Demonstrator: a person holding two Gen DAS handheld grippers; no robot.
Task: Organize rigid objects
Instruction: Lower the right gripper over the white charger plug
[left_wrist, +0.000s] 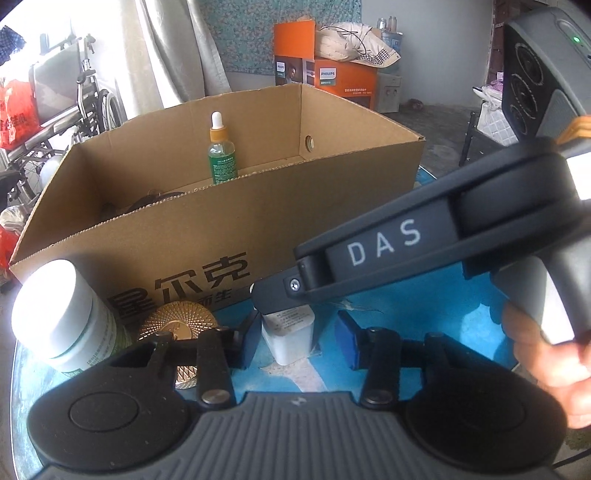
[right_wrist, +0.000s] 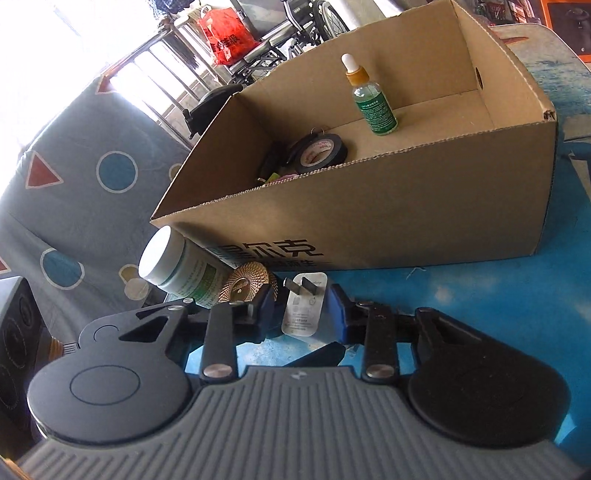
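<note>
White plug adapter (right_wrist: 303, 309) sits between the right claw's (right_wrist: 303, 314) unclenched fingers, untouched.

White plug adapter (right_wrist: 303, 308) lying flat before the open cardboard box (right_wrist: 406, 221)

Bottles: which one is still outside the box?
The white-capped bottle, beside the cardboard box on the table; the dropper bottle stands inside.

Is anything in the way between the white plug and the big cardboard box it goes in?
Only the cardboard box's own front wall: the white plug lies on the blue table just before it, so it must go up and over. The right gripper straddles the plug, and the left gripper does too.
</note>
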